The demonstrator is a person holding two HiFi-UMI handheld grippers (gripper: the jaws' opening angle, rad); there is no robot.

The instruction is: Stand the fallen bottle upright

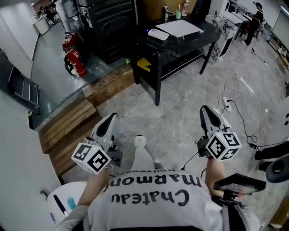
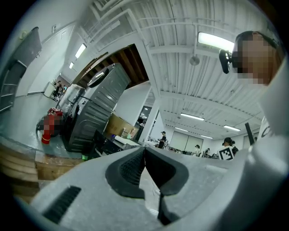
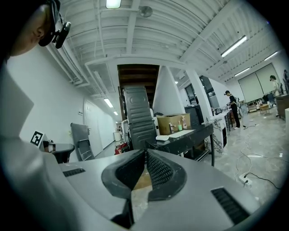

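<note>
Catalogue of what you have before you:
- Floor: grey marbled stone look, smooth, faint sheen.
- Table: black, glossy top.
- Sheet on it: white, matt, paper-like.
- Step platform: brown wooden planks, matt.
- Fire extinguishers: red, glossy.
- Your left gripper and right gripper: matt grey plastic shells; dark ribbed pads.
- Your shirt: white cloth, black print.

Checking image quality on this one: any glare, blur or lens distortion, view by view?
Head view: evenly lit, sharp, mild bending at the edges. Left gripper view: heavy fisheye with black corners, the ceiling light blows out, the shut claw looks slightly soft up close. Right gripper view: same fisheye vignette, ceiling lamp glares, background is sharp.
</note>
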